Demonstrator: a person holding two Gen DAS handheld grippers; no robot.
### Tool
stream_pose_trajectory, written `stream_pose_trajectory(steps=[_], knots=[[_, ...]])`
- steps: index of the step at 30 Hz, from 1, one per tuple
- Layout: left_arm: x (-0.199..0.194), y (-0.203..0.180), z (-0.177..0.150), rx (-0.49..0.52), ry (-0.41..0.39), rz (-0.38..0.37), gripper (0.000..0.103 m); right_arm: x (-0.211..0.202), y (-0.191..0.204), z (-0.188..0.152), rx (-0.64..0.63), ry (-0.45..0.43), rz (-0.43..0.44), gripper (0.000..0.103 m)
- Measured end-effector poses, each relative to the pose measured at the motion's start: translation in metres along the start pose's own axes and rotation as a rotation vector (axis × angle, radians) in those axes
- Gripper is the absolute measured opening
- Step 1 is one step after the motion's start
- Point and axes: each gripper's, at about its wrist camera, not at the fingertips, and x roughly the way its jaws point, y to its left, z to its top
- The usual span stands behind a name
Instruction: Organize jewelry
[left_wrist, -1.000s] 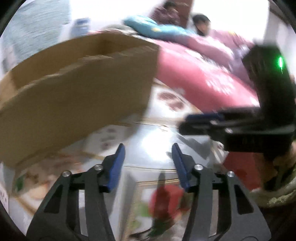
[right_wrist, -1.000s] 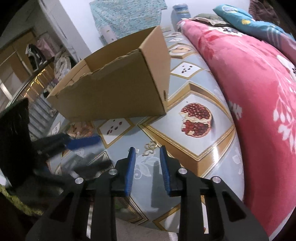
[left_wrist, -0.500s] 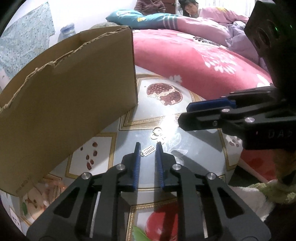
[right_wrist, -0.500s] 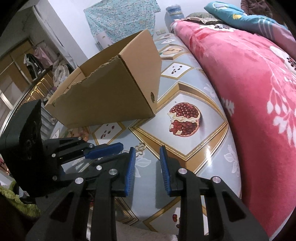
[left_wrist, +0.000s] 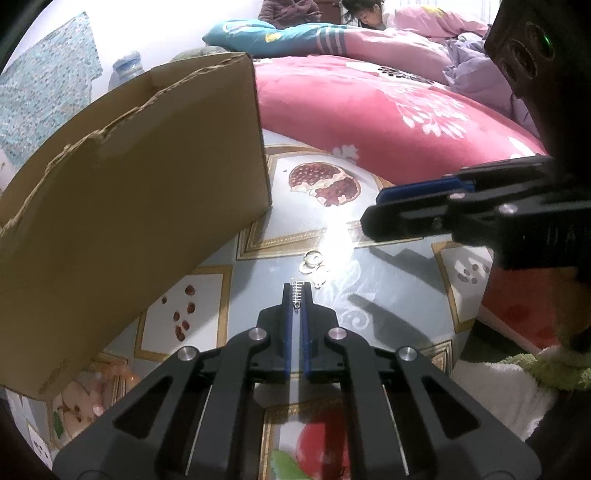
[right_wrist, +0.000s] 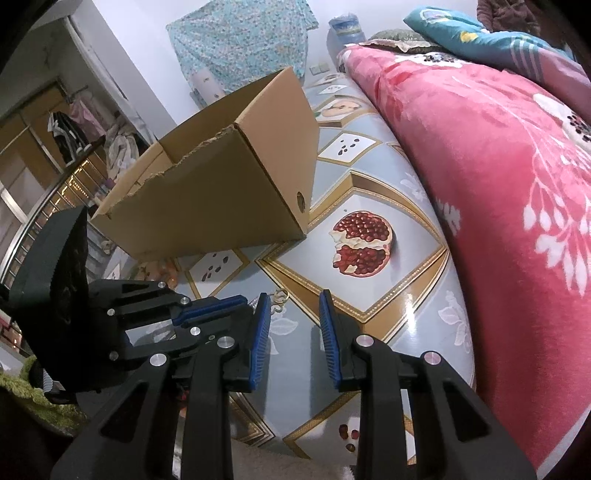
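My left gripper is shut on a small silver ladder-shaped earring, whose end sticks out past the blue pads just above the table. A few silver rings and hoops lie on the patterned tabletop just beyond it; they also show in the right wrist view. My right gripper is open and empty, hovering to the right of the jewelry; in the left wrist view its fingers reach in from the right. An open cardboard box stands at the left, also seen in the right wrist view.
The table has a glossy fruit-print cover with a pomegranate picture. A pink floral blanket on a bed borders it at the right. A person lies on the bed at the back. A white and green towel lies near right.
My left gripper went from wide open to shut, closing on the ladder-shaped earring on the table. My right gripper stayed open and shifted only slightly.
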Motion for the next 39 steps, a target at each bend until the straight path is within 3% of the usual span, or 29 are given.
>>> stream_pose_trajectory(steps=[17, 22, 23, 27, 39], knots=[[-0.027, 0.034, -0.033, -0.134, 0.002, 0.055, 0.000, 0.008, 0.022, 0.003, -0.046, 0.021, -0.001, 0.027], [-0.031, 0.045, -0.038, -0.184, -0.003, 0.040, 0.000, 0.011, 0.026, 0.004, -0.053, 0.029, 0.000, 0.027], [-0.032, 0.046, -0.039, -0.190, -0.004, 0.037, 0.000, 0.011, 0.027, 0.005, -0.053, 0.030, -0.001, 0.027], [-0.036, 0.048, -0.041, -0.194, -0.013, 0.035, 0.020, 0.012, 0.029, 0.006, -0.056, 0.032, -0.003, 0.027], [-0.029, 0.041, -0.034, -0.135, 0.002, 0.029, 0.020, 0.021, 0.027, 0.005, -0.050, 0.052, 0.007, 0.027]])
